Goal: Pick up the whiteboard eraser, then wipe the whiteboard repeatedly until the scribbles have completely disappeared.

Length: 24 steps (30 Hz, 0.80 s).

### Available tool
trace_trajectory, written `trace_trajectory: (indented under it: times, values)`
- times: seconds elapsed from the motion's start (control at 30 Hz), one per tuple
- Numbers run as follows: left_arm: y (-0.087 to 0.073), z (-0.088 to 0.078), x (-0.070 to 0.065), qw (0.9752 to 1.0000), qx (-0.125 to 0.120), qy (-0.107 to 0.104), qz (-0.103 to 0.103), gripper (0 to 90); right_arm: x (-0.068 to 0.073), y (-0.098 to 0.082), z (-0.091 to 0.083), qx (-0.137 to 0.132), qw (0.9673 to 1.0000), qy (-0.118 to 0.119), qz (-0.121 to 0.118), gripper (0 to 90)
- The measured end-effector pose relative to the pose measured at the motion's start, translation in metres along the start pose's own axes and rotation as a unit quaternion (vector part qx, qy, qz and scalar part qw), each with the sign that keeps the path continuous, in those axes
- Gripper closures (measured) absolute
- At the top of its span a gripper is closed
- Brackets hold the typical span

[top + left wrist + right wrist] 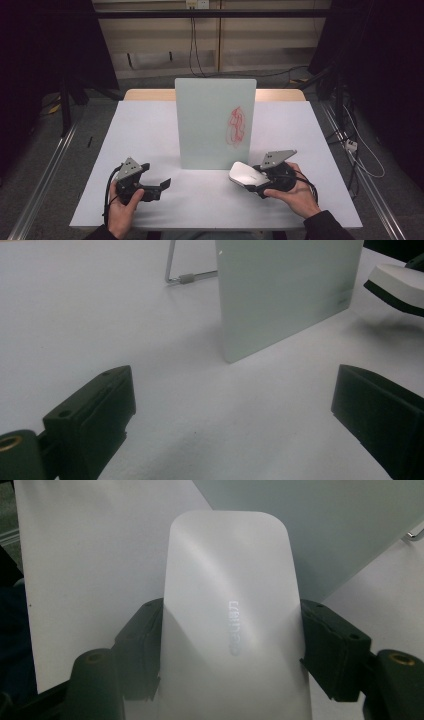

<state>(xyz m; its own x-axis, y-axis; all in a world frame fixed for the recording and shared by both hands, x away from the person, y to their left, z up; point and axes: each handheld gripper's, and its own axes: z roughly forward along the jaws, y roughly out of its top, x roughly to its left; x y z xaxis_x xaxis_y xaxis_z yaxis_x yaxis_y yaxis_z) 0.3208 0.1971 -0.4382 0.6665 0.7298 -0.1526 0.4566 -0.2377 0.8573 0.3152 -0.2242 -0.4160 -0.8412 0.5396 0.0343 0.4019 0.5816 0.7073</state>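
White plastic eraser [230, 625] is sitting between the jaws of the right gripper [252, 181], which are pinching it by its long sides and holding it clear of the table [200, 200], just in front of the whiteboard's [210, 125] lower right corner. Red scribble [236, 125] is showing on the board's right half. Left gripper [162, 186] is resting low over the table's near left area, jaws spread wide apart and gripping nothing, pointing toward the board.
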Motion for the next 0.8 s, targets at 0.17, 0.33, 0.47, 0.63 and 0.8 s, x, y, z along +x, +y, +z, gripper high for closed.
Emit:
trace_trajectory:
  times: [0.17, 0.33, 0.47, 0.63, 0.8]
  values:
    - [0.0, -0.002, 0.001, 1.0, -0.001, 0.004, -0.001, 4.0, 0.0, 0.0, -0.004, -0.013, 0.9999, -0.007, 0.007, 31.4]
    - [0.0, -0.001, -0.001, 1.0, 0.0, 0.002, 0.001, 4.0, 0.002, -0.003, -0.006, -0.015, 0.9998, -0.011, 0.007, 31.4]
    - [0.0, 0.0, 0.0, 1.0, 0.003, 0.001, 0.0, 4.0, 0.001, -0.002, -0.011, -0.025, 0.9994, -0.021, 0.008, 31.4]
    - [0.0, 0.0, 0.002, 1.0, 0.003, 0.002, -0.005, 4.0, 0.002, -0.002, -0.015, -0.038, 0.9987, -0.033, 0.011, 31.4]
    - [0.0, -0.001, 0.001, 1.0, 0.002, 0.003, -0.004, 4.0, 0.01, -0.002, -0.015, -0.049, 0.9975, -0.052, -0.002, 31.4]
